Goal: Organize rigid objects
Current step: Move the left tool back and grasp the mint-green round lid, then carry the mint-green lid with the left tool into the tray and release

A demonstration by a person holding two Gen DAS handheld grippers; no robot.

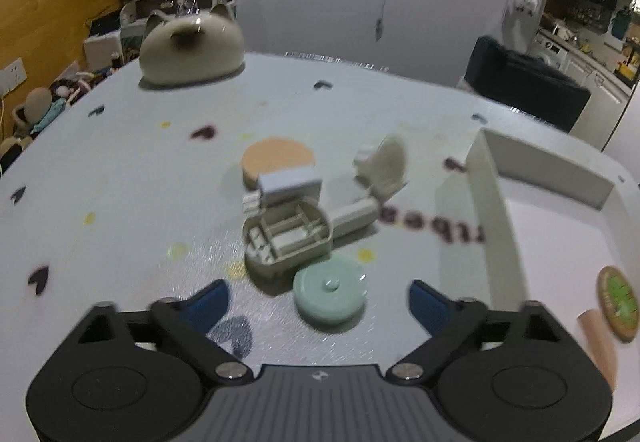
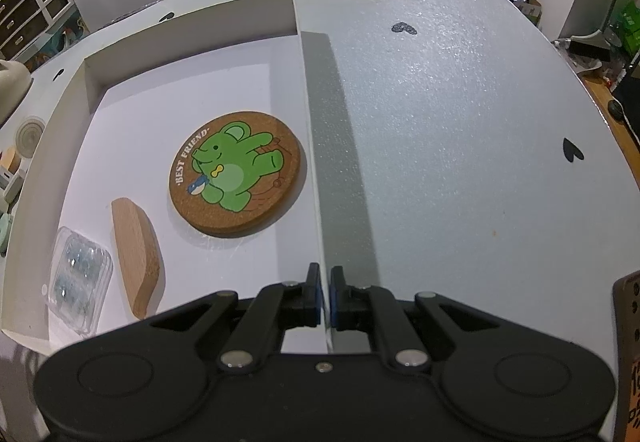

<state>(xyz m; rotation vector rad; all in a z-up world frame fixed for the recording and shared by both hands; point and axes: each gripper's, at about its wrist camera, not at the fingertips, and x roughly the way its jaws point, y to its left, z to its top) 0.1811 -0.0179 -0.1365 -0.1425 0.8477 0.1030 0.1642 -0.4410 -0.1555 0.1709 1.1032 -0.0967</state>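
Note:
My left gripper (image 1: 318, 300) is open and empty, low over the table. A mint green round disc (image 1: 330, 294) lies between its fingertips. Behind the disc are a beige compartment case (image 1: 288, 238), a grey block (image 1: 290, 184), a plain cork coaster (image 1: 278, 160) and a cream round tool with a handle (image 1: 378, 178). My right gripper (image 2: 325, 292) is shut on the right wall (image 2: 316, 162) of the white box (image 2: 192, 12). Inside the box lie a green elephant cork coaster (image 2: 236, 178), a wooden piece (image 2: 136, 260) and a clear plastic case (image 2: 78, 280).
A cat-shaped ceramic holder (image 1: 192, 48) stands at the far left of the table. The white box (image 1: 492, 210) sits to the right of the loose pile. A dark chair (image 1: 524, 82) stands beyond the table's far edge. A brown board (image 2: 628, 354) is at my right.

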